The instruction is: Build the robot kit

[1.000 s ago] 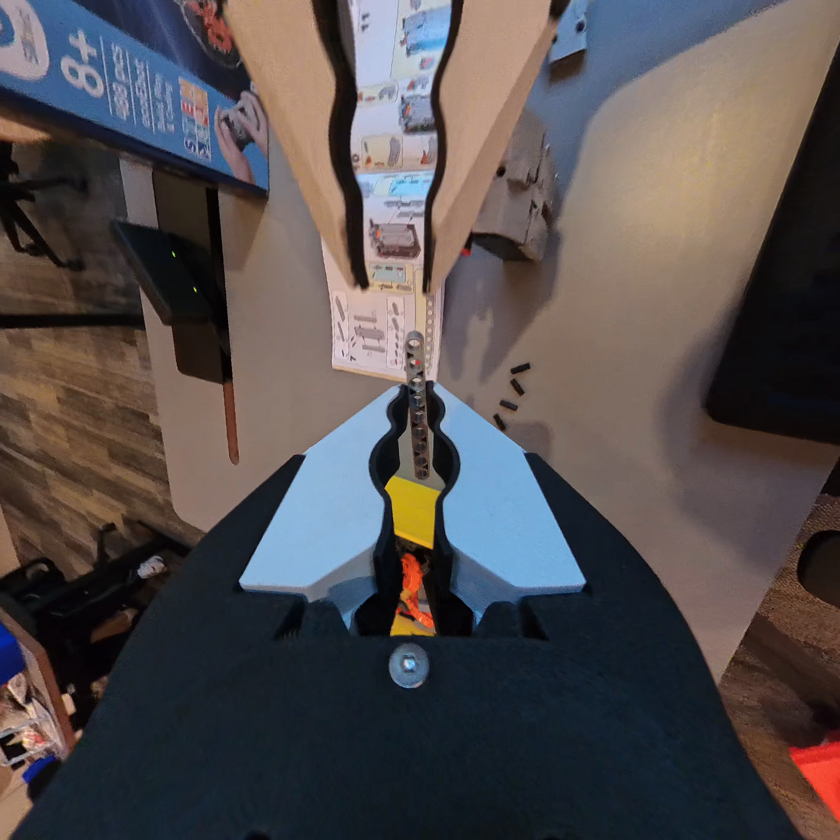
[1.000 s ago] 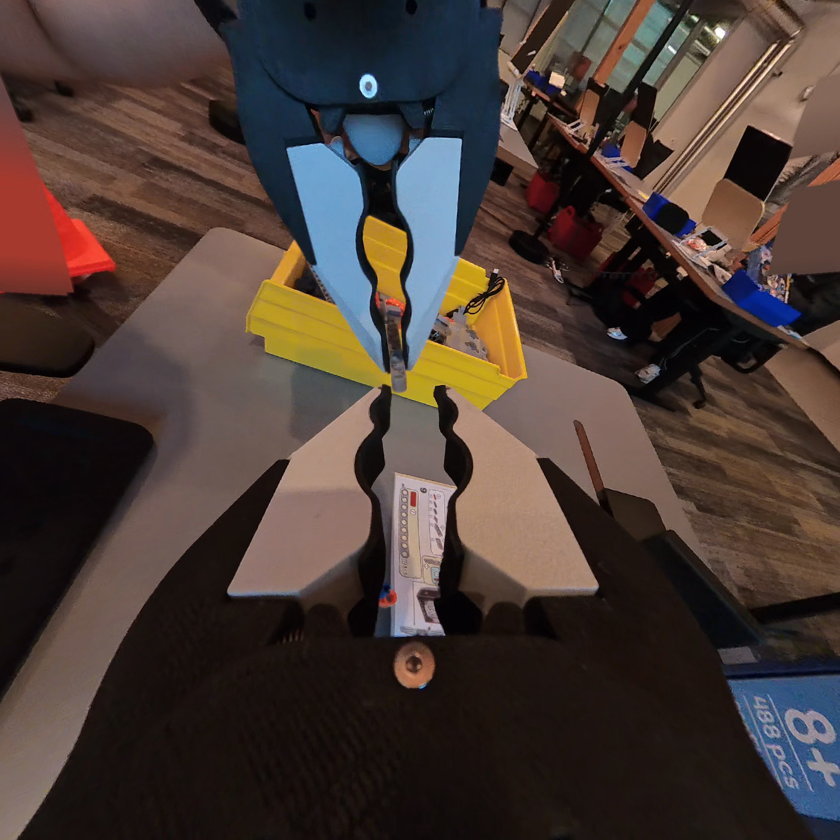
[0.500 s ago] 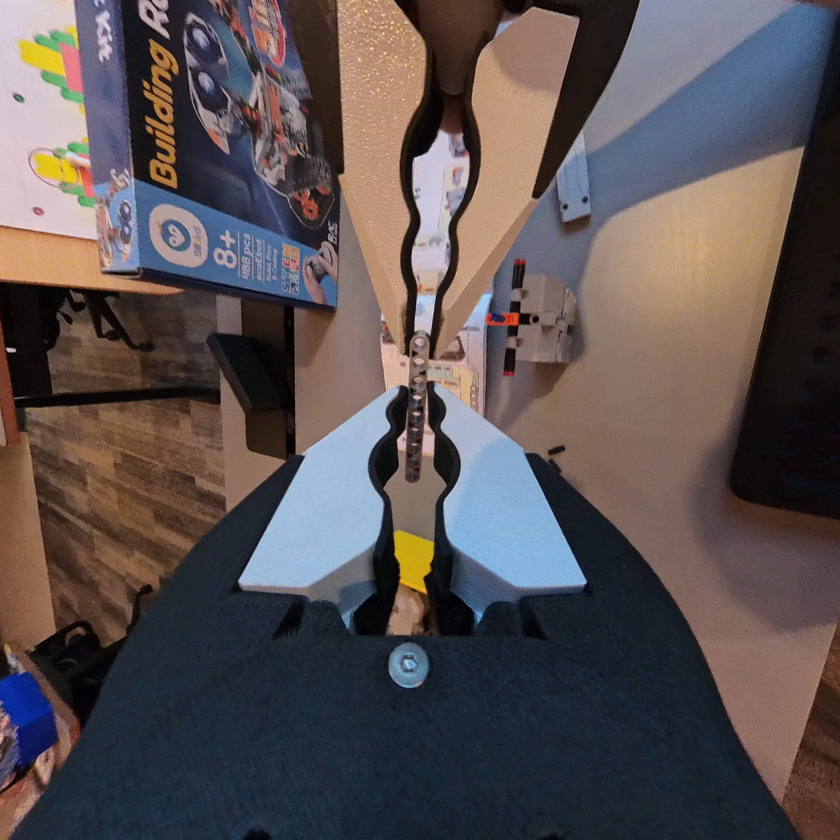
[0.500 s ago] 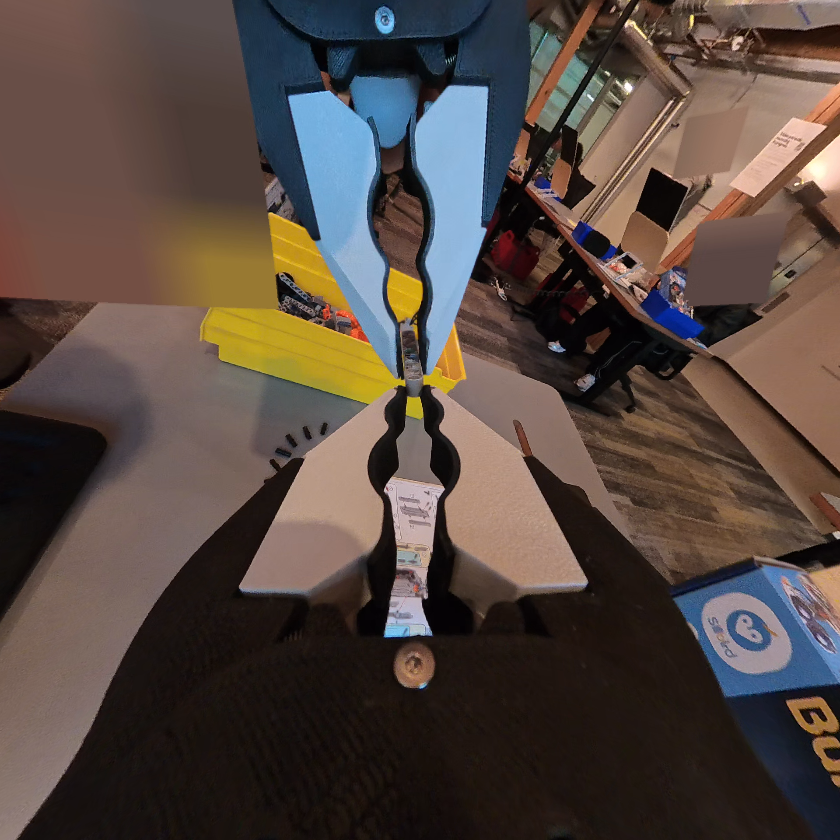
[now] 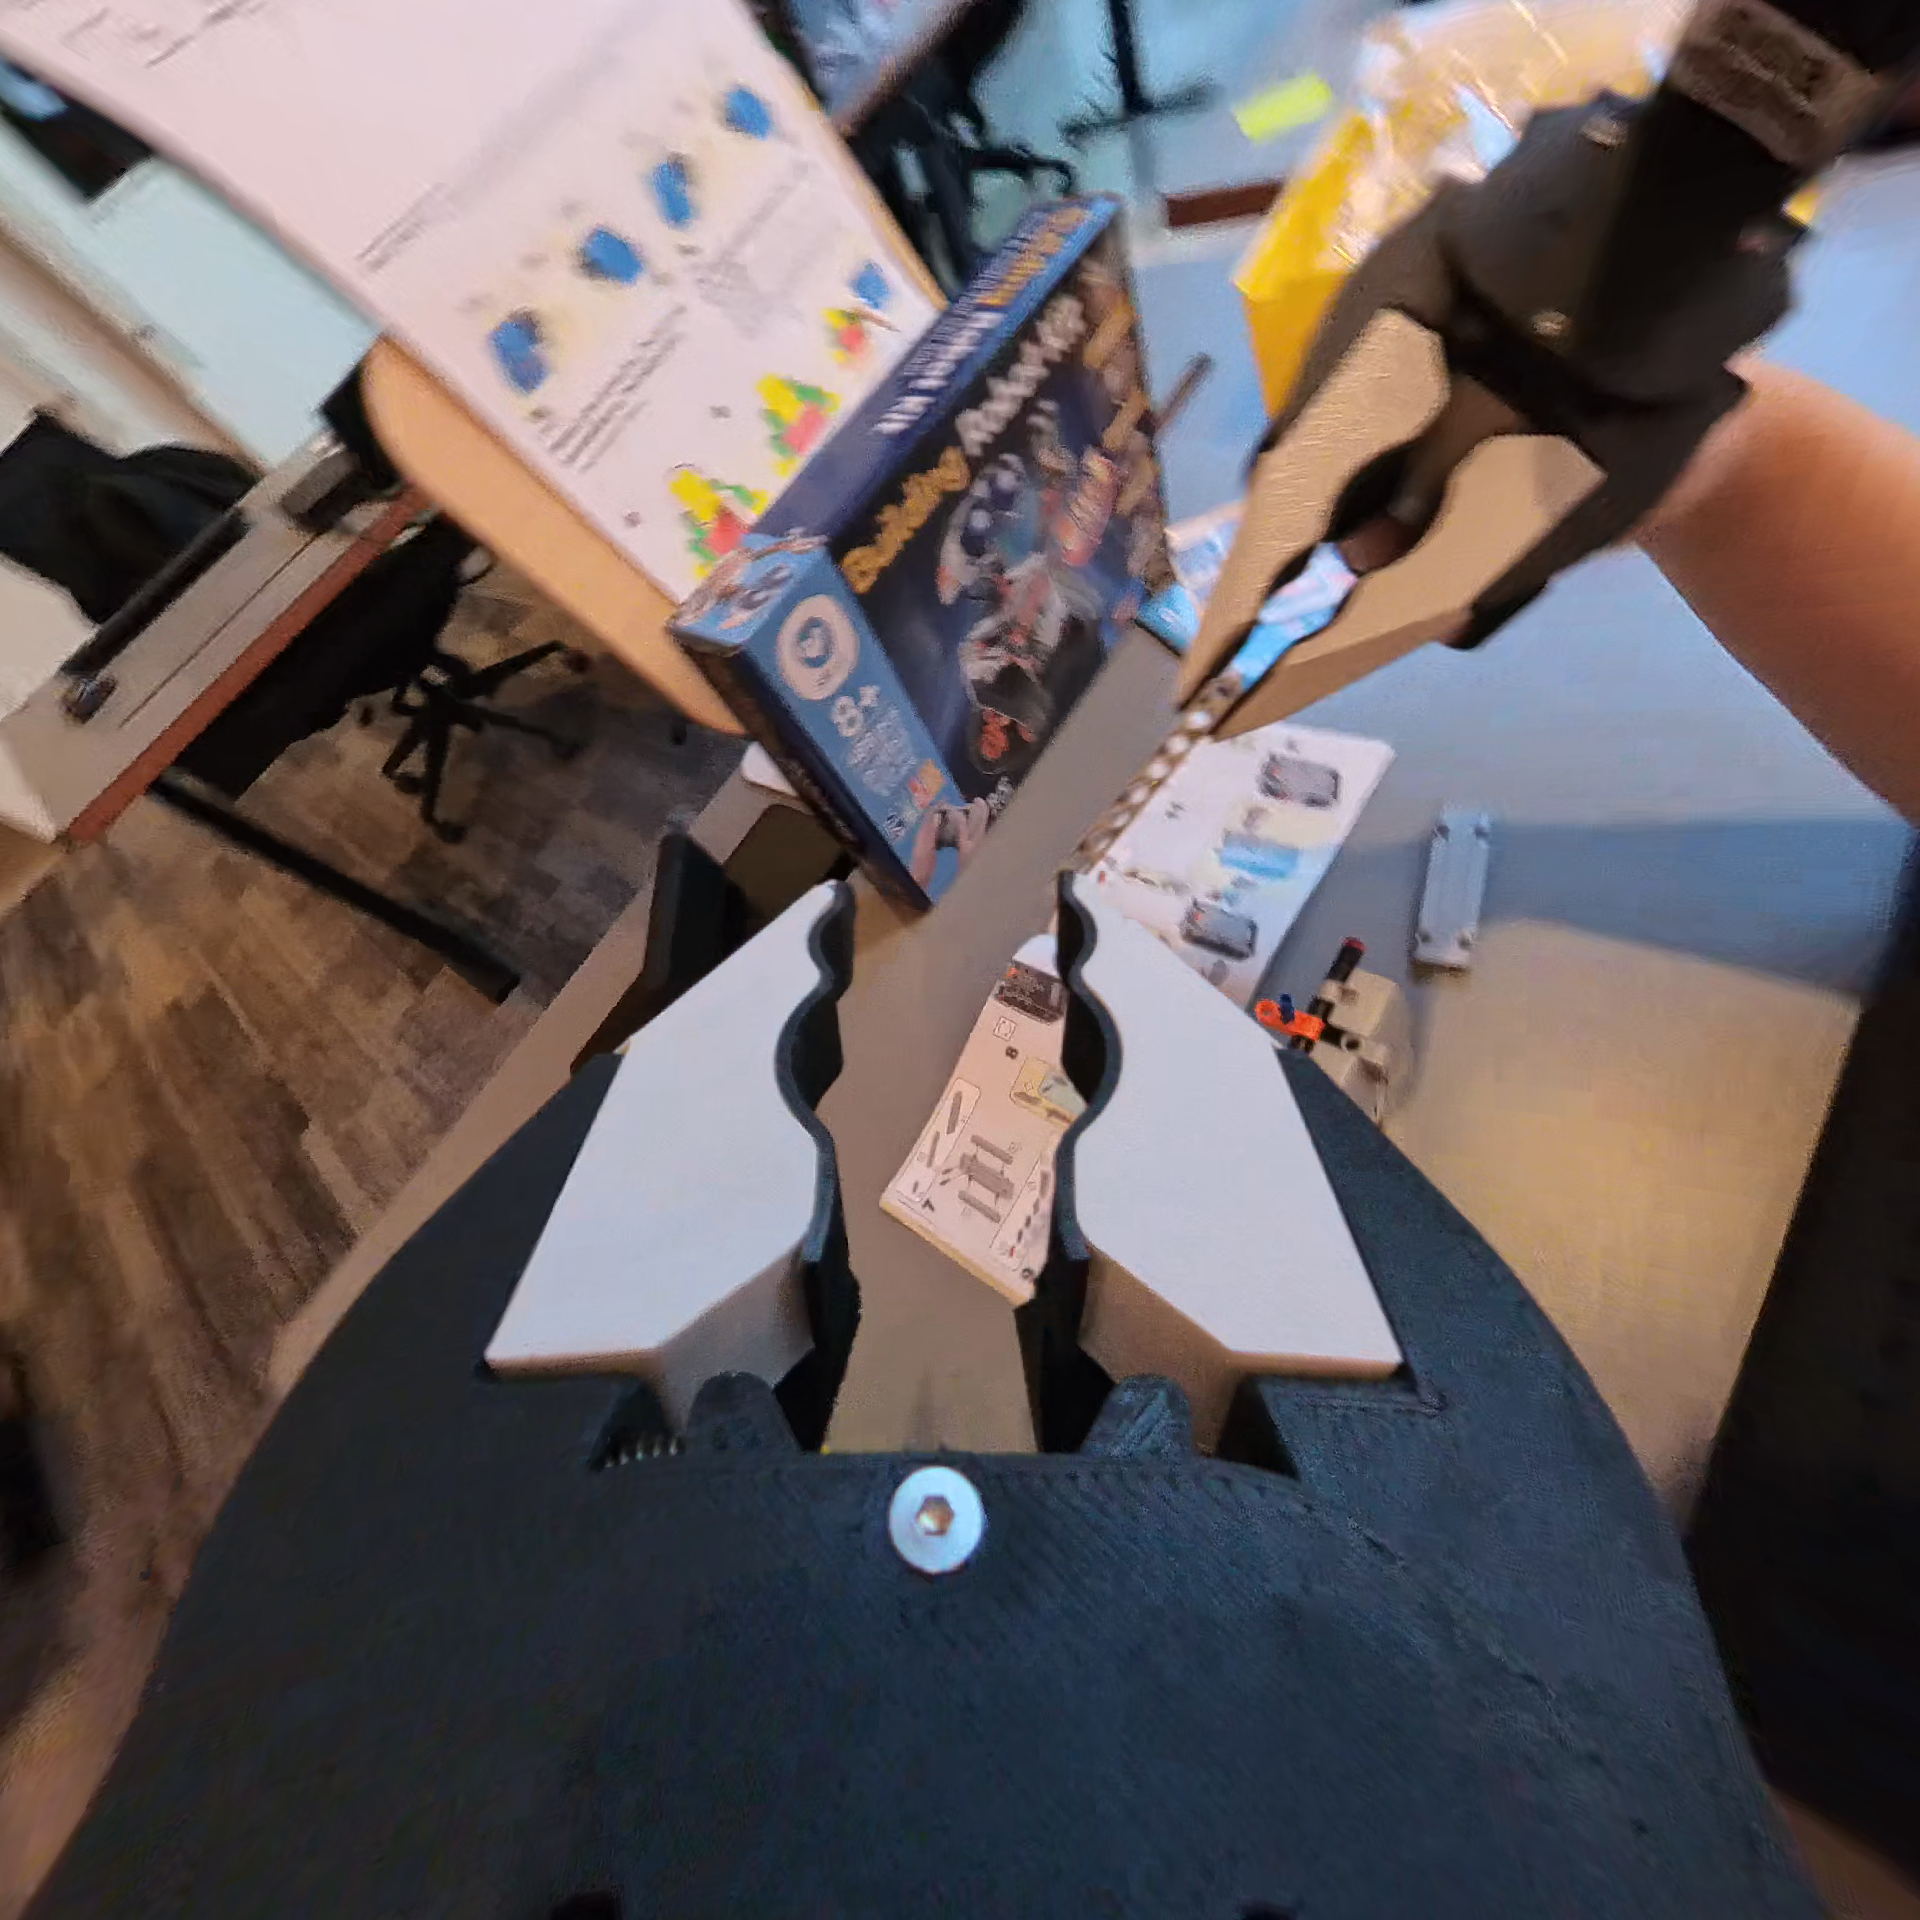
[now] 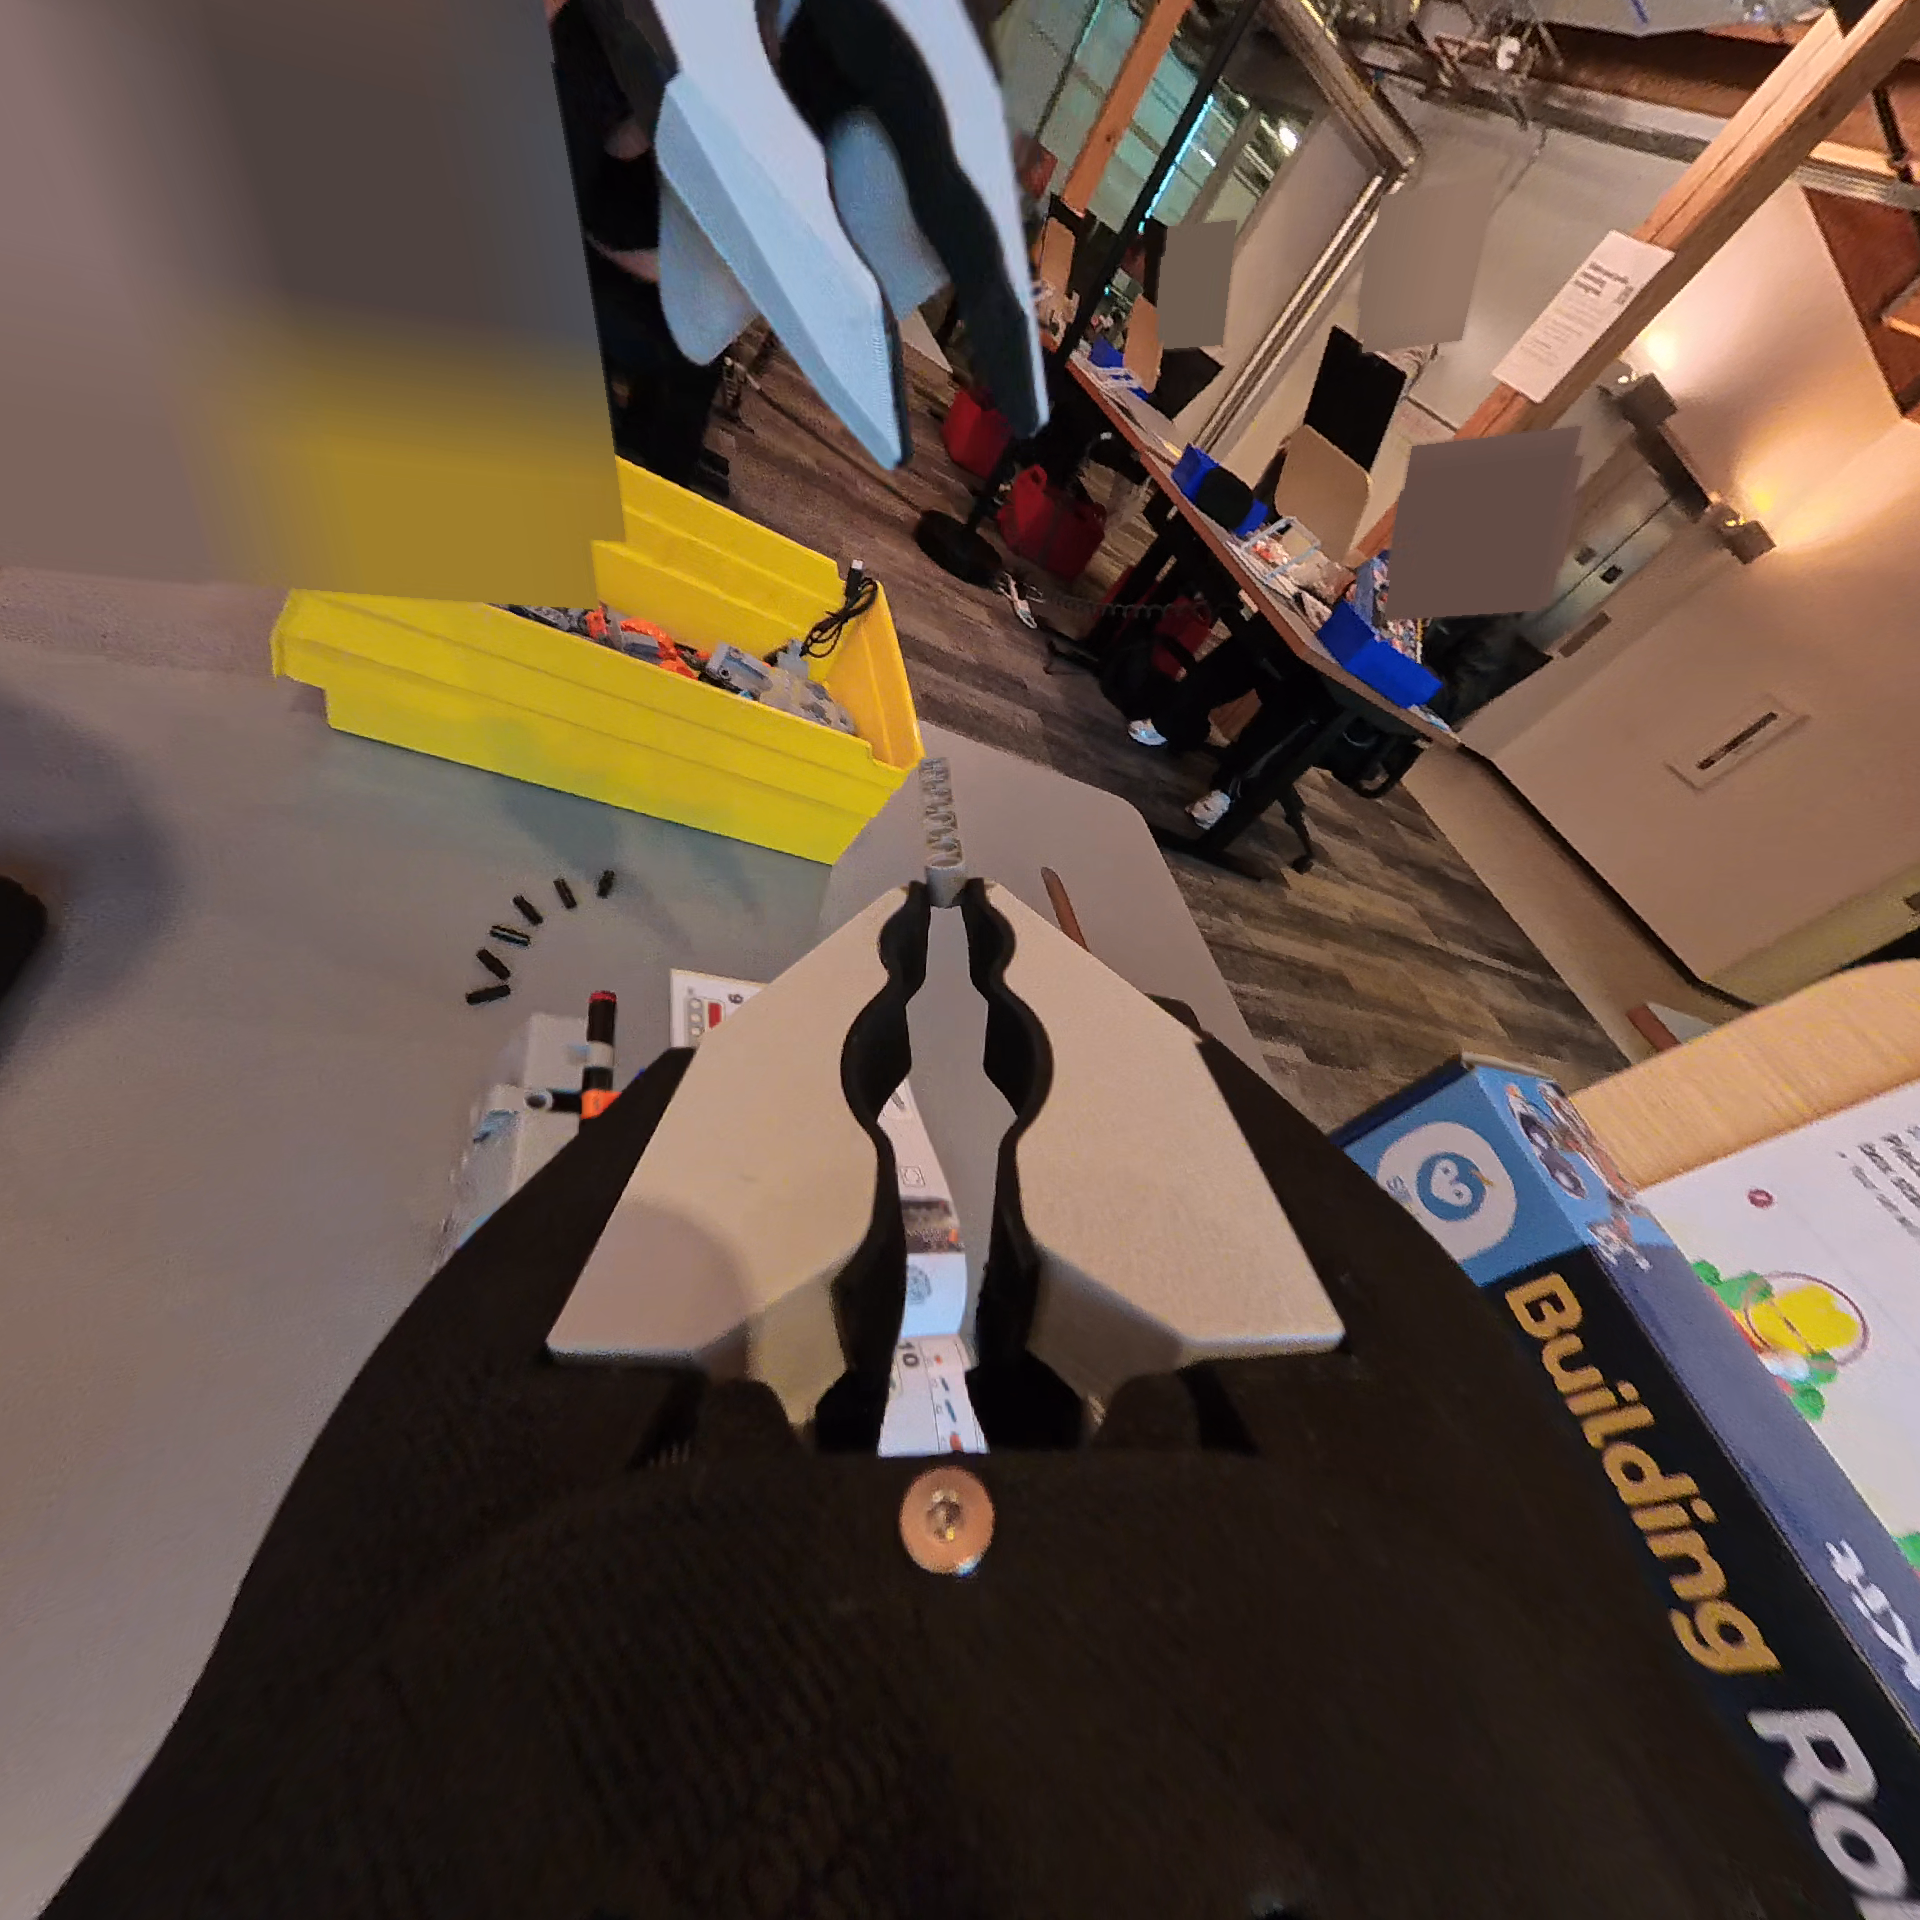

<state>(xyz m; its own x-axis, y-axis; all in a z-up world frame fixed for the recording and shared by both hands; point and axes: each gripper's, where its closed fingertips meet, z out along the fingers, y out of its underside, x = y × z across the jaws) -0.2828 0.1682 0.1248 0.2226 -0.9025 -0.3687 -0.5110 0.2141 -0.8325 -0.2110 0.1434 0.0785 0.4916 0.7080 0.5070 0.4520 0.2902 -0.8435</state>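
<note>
My right gripper (image 6: 943, 896) is shut on one end of a grey beam with holes (image 6: 943, 821), which sticks out past its fingertips above the grey table (image 6: 260, 1143). In the left wrist view the right gripper (image 5: 1205, 712) comes in from the upper right, and the beam (image 5: 1148, 774) hangs from its tips. My left gripper (image 5: 954, 891) is open and empty, a short way below the beam's free end. It also shows in the right wrist view (image 6: 961, 436), raised well above the beam.
A yellow bin (image 6: 582, 717) of parts stands at the far table edge, with small black pins (image 6: 520, 925) before it. A grey block with a black and red axle (image 5: 1340, 1018), an instruction booklet (image 5: 997, 1143), a blue box (image 5: 966, 582) and a grey plate (image 5: 1455, 894) lie nearby.
My left gripper has opened, let go of the beam and drawn away. My right gripper has shut on the beam's end and now holds it alone.
</note>
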